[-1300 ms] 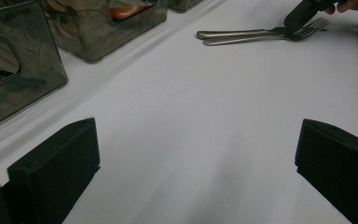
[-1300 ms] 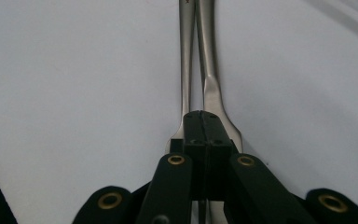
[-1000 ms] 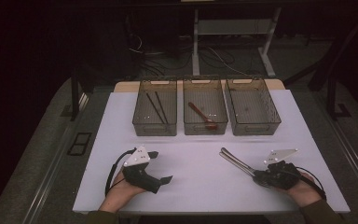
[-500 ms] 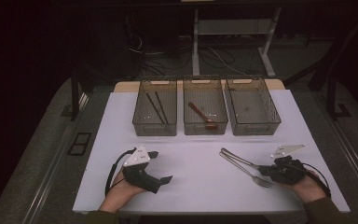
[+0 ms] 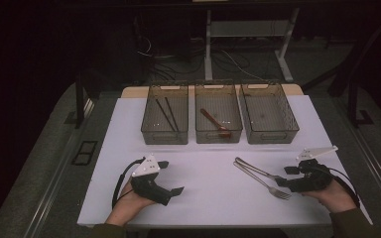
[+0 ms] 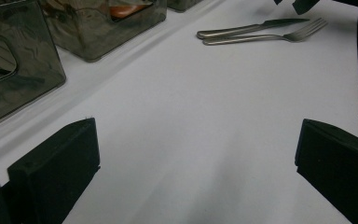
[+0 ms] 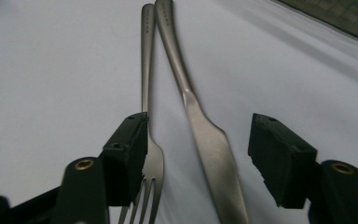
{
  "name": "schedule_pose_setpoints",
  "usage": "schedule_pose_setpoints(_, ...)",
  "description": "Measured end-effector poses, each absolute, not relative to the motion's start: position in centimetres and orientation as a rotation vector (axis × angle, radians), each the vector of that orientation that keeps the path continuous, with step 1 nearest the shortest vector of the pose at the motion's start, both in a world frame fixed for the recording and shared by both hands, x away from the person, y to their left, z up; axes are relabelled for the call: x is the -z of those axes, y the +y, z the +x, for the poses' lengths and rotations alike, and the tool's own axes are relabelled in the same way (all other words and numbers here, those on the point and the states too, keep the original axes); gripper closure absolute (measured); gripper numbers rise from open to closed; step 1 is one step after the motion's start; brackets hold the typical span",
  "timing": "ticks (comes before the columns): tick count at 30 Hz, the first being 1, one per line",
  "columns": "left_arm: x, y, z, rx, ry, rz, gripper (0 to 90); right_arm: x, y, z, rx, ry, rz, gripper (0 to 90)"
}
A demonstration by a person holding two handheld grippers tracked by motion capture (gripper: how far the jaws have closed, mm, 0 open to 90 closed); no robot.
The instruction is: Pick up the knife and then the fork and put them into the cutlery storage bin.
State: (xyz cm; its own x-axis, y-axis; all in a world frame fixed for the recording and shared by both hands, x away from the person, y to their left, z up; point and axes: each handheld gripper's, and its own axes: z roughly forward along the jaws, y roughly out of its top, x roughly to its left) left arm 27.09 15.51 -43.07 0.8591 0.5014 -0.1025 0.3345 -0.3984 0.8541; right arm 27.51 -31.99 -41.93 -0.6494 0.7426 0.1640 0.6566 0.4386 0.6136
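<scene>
Right jaws: we see the right gripper (image 7: pixel 198 158) with its two blocky matte black pads parted; they have just been opening. The fork and knife lie between them on the table, unclamped, though the left pad sits right against the fork's neck.
Fork: (image 7: pixel 147 93) brushed grey metal, slim handle, tines toward the camera.
Knife: (image 7: pixel 200 121) same dull steel, a smooth flat blade widening toward us, its handle crossing close to the fork's at twelve o'clock.
Left jaws: we see the left gripper (image 6: pixel 191 163) with square black pads set wide, bare table between them.
Table: (image 5: pixel 203 173) flat, white and matte.
From above: the cutlery lies at five o'clock on the table, the left gripper at seven o'clock.
Bins: three see-through, smoky plastic bins (image 5: pixel 218 106) stand in a row at twelve o'clock; the left holds dark sticks (image 5: pixel 166 113), the middle a reddish-brown utensil (image 5: pixel 214 121).
</scene>
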Motion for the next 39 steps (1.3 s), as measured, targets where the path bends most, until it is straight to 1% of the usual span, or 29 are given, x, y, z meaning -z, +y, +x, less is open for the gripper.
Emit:
schedule_pose_setpoints(2, 43.1, 15.5, 27.1, -0.208, 0.611, 2.022, 0.0, 41.8, -31.9, 27.7, -1.001, 2.569, 1.235, 36.2)
schedule_pose_setpoints(4, 43.1, 15.5, 27.1, -0.209, 0.612, 2.022, 0.0, 41.6, -31.8, 27.9, -0.991, 2.571, 1.218, 32.1)
schedule_pose_setpoints(13, 43.2, 15.5, 27.1, -0.207, 0.617, 2.019, 0.0, 40.8, -30.6, 29.5, -0.999, 2.635, 1.161, 25.8)
schedule_pose_setpoints(15, 43.2, 15.5, 27.1, -0.208, 0.617, 2.017, 0.0, 40.5, -30.1, 29.8, -0.99, 2.655, 1.129, 23.0)
schedule_pose_setpoints(20, 43.2, 15.5, 27.1, -0.207, 0.615, 2.026, 0.0, 40.0, -29.0, 30.8, -0.979, 2.685, 1.075, 23.5)
schedule_pose_setpoints(24, 43.3, 15.5, 27.1, -0.205, 0.615, 2.021, 0.0, 39.8, -27.9, 31.8, -0.941, 2.714, 1.039, 25.2)
schedule_pose_setpoints(27, 43.2, 15.5, 27.2, -0.204, 0.614, 2.024, 0.0, 39.7, -27.2, 32.5, -0.926, 2.743, 1.012, 30.2)
schedule_pose_setpoints(34, 43.3, 15.4, 27.2, -0.204, 0.611, 2.025, 0.0, 39.5, -25.4, 34.1, -0.901, 2.778, 0.985, 37.1)
schedule_pose_setpoints(39, 43.2, 15.5, 27.1, -0.205, 0.612, 2.018, 0.0, 39.5, -24.3, 34.5, -0.843, 2.803, 0.962, 45.0)
